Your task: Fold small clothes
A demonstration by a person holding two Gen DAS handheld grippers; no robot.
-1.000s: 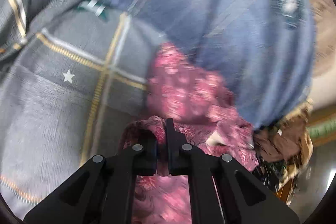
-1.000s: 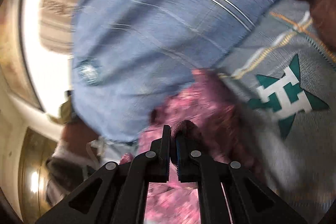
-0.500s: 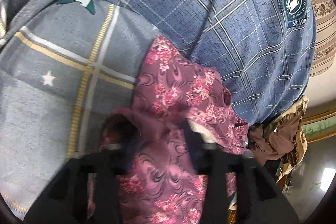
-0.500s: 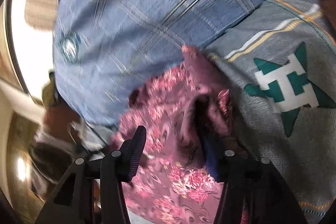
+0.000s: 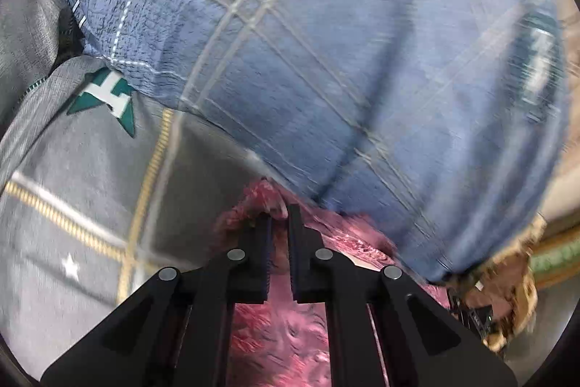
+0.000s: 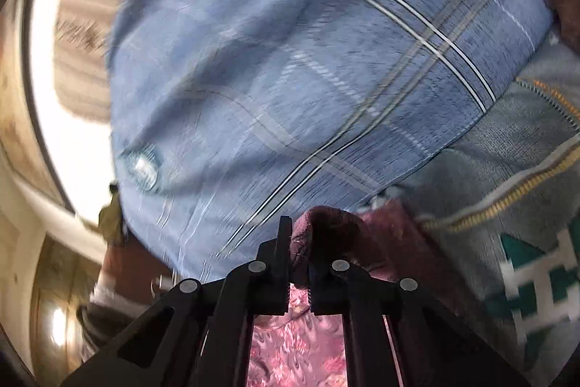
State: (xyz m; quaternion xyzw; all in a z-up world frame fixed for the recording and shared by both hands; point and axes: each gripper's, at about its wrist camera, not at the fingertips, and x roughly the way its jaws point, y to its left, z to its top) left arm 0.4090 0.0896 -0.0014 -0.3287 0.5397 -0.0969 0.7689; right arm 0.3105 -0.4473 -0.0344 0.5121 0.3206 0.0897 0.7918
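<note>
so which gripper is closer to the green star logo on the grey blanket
Hard to call; the right looks slightly nearer. The green star logo sits just right of the right gripper. From the left gripper it lies farther off, up-left. Both grip the pink floral cloth.

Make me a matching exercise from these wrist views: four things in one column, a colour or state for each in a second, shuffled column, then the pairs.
Column 1
1. left gripper
2. plaid pillow
3. bedsheet
4. small floral garment

Column 2
A. grey, with yellow stripes and a green star logo
B. pink
C. blue, with pale crossing lines
D. shut on cloth

Pairs: 1-D, 2-C, 3-A, 4-B
</note>
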